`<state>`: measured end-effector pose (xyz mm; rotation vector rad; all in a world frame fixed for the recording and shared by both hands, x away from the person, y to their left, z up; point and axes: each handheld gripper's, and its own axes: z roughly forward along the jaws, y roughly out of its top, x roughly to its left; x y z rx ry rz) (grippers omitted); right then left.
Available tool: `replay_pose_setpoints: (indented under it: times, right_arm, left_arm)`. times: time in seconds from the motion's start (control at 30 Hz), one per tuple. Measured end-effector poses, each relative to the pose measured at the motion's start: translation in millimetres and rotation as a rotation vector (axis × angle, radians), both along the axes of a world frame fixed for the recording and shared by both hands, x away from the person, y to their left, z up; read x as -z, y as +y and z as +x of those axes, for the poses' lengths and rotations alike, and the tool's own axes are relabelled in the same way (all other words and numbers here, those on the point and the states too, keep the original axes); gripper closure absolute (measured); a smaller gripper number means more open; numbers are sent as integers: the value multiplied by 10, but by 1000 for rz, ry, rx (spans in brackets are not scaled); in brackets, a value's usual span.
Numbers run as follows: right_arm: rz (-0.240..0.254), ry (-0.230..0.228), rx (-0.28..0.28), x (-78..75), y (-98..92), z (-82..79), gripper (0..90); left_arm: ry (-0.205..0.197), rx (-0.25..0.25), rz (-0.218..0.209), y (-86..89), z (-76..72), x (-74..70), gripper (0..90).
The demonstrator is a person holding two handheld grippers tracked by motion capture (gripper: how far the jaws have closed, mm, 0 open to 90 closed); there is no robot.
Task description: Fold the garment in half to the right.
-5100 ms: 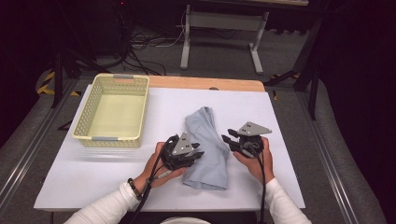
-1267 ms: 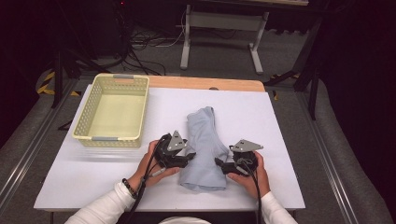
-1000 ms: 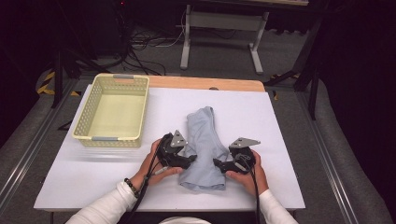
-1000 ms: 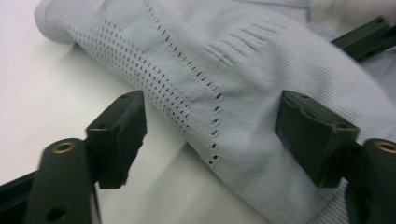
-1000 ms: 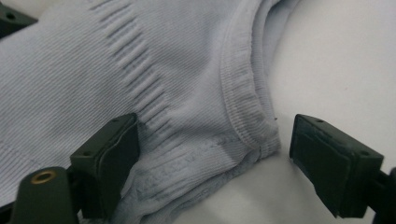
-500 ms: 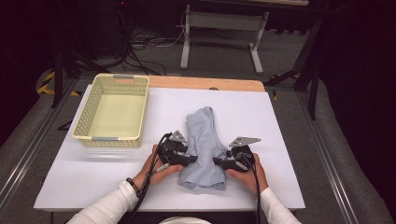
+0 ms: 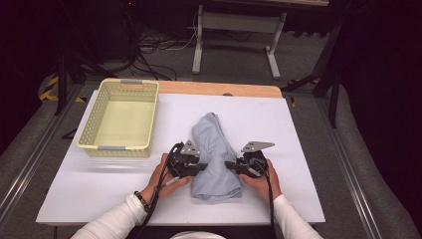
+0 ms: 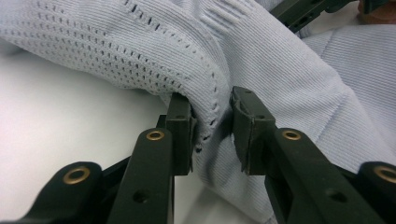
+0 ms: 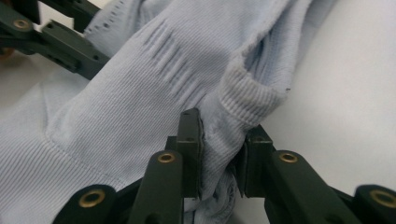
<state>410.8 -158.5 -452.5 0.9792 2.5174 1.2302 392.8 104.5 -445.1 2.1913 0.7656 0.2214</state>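
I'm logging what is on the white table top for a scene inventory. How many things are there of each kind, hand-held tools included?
Knitted garment, pale blue: 1
Plastic basket, pale yellow: 1
Hand-held tools, black: 2, the left tool and the right tool, each with a fold of the garment between its jaws
Total: 4

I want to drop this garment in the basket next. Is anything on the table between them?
Nothing visible: bare white table lies between the pale blue garment and the empty yellow basket.

One pale blue knit garment (image 7: 215,154) (bunched); one yellow basket (image 7: 119,147); two grippers, left (image 7: 203,168), right (image 7: 230,165); one table (image 7: 293,149).
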Motion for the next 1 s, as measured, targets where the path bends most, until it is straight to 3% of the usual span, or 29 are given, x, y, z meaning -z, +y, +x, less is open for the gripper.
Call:
replay_pose_setpoints:
  times: [0.17,0.23,0.33,0.5,0.63,0.73,0.87,1.0]
  right_arm:
    - [-36,-60,2,-32,126,120,695]
    - [-56,-77,12,-34,153,124,635]
    - [-65,-98,72,-81,96,77,453]
    - [-3,-82,88,-142,20,-78,316]
    - [-59,-66,58,-48,112,-181,242]
    - [-54,-36,74,6,107,-144,186]
    - [-46,17,90,73,76,-82,162]
    - [-56,5,81,67,115,-105,261]
  left_arm:
    - [-13,-32,1,75,23,-5,677]
    - [-25,-27,12,76,14,-3,669]
    - [-46,-21,30,64,-5,-5,660]
    - [-69,-16,52,38,-21,8,650]
    - [-76,-13,60,31,-17,11,641]
    - [-83,-9,63,27,-18,15,639]
    - [-89,-8,61,27,-18,19,637]
    - [-88,-12,60,23,-20,23,636]
